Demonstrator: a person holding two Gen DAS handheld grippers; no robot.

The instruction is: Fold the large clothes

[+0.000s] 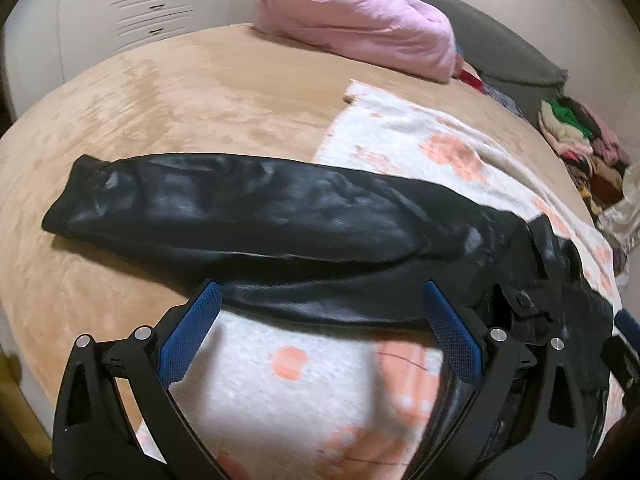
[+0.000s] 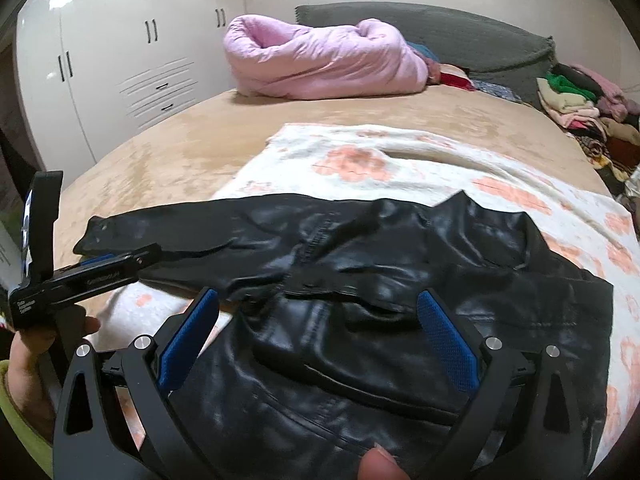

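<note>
Right wrist view looks down on the black leather jacket (image 2: 360,280), which lies spread on a white blanket with peach flowers (image 2: 400,160) over the tan bed cover (image 2: 160,148). Its body lies flat just under the right gripper (image 2: 318,328), and one sleeve (image 2: 192,224) stretches out sideways to the left, past the blanket's edge onto the tan cover. The right gripper's blue-padded fingers stand wide apart above the leather and hold nothing.

Judging by how things lie, the folding has barely begun: the sleeve is not yet brought in over the body and the body itself shows no clear fold. Everything from sleeve to final halving appears still to be done.

From the left wrist view the sleeve (image 1: 240,216) fills the middle, cuff far left, and the left gripper (image 1: 320,328) hovers near its lower edge, fingers spread and empty. That view barely shows the jacket's body. The right wrist view alone shows the left gripper (image 2: 96,264) from the side, near the cuff, with a hand (image 2: 28,360) behind it.

Farther off sit a rolled pink quilt (image 2: 320,60), a pile of clothes (image 2: 576,104) and white wardrobes (image 2: 120,52)
</note>
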